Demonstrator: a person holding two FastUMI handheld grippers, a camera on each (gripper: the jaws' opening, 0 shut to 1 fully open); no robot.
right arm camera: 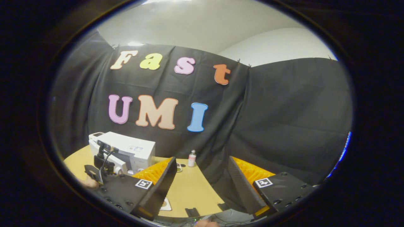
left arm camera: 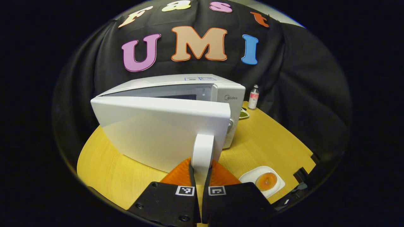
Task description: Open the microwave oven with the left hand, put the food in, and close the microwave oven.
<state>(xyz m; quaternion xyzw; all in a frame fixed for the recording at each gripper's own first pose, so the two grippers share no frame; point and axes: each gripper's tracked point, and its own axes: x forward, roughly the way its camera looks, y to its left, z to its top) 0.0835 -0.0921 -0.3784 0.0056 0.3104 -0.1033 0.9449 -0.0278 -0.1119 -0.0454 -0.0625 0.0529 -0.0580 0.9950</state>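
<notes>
In the left gripper view we see the microwave at the left of the round table, its door swung partly out toward us, so the cavity shows as a narrow gap along the top. Our left gripper is closed on the door handle, both fingers pressing its sides, since the handle is what swings the door. We judge the opening step is under way and the gap is not yet wide enough for a dish. To the right, the food sits on a white plate near the table's front edge, well apart from the door's swing. Bare table lies between plate and microwave, giving room to carry it in. Farther back a small dish and a bottle stand just right of the microwave. In the right gripper view our right gripper hangs wide open, holding nothing, raised above the table edge and waiting for the plate
</notes>
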